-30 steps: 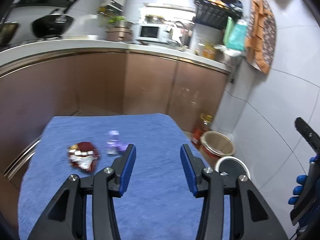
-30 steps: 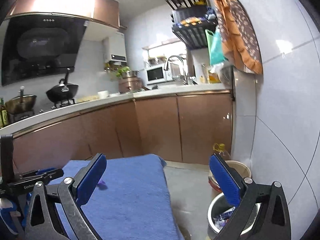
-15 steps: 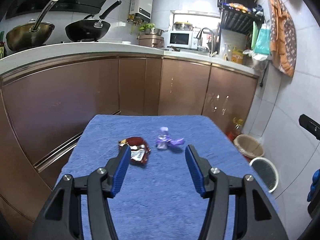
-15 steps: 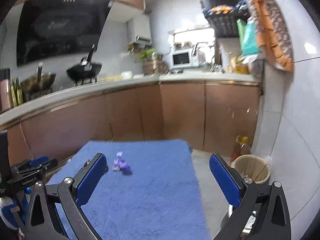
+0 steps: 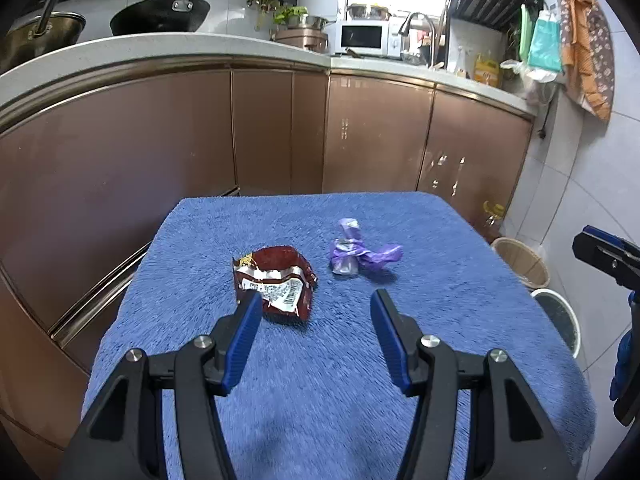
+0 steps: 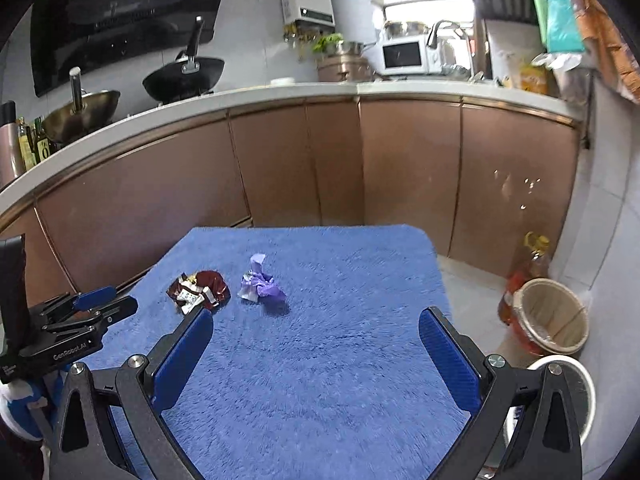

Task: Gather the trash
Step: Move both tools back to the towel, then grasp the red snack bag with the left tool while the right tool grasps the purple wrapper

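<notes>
Your blue bench (image 5: 320,380) carries the red wrapper (image 5: 276,280) at ten o'clock and the purple wrapper (image 5: 352,254) at one. Your left tool (image 5: 316,312) and right tool (image 6: 316,332) both gape empty. The left's near pad could shove the red wrapper aside, since it overlaps its edge.

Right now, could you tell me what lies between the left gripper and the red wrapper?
Nothing: in the left wrist view only bare blue cloth separates the open left gripper from the red wrapper, whose near edge sits beside one fingertip.
</notes>
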Demonstrator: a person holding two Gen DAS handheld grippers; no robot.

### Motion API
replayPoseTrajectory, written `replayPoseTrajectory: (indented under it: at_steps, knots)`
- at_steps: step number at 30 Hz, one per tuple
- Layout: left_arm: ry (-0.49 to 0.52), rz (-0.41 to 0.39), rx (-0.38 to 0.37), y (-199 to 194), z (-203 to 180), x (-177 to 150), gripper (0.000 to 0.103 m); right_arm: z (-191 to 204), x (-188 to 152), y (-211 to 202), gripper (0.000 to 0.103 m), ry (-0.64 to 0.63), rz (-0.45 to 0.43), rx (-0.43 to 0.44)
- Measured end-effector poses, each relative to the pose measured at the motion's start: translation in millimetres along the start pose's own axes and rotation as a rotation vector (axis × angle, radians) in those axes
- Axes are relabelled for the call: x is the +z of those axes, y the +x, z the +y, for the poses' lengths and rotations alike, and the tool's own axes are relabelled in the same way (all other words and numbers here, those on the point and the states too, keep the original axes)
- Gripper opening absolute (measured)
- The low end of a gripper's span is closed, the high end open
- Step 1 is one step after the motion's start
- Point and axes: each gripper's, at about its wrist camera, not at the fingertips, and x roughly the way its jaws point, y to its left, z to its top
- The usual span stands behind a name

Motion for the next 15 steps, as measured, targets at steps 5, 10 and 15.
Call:
replayPoseTrajectory:
  at_steps: [5, 10, 15]
  knots:
    - [0.007, 0.03, 0.017, 28.8, -1.2, 5.5, 0.054, -7.0, 1.0, 36.7, 0.103, 0.004, 0.04, 0.043]
    - [0.023, 0.049, 0.039, 51.5, -1.0, 9.4, 0.054, -11.1, 1.5, 67.0, 0.103, 0.007, 0.068, 0.082]
    - [0.027, 0.059, 0.042, 72.9, 3.9, 13.2, 0.054, -10.3, 5.9, 97.6, 0.103, -0.008, 0.099, 0.131]
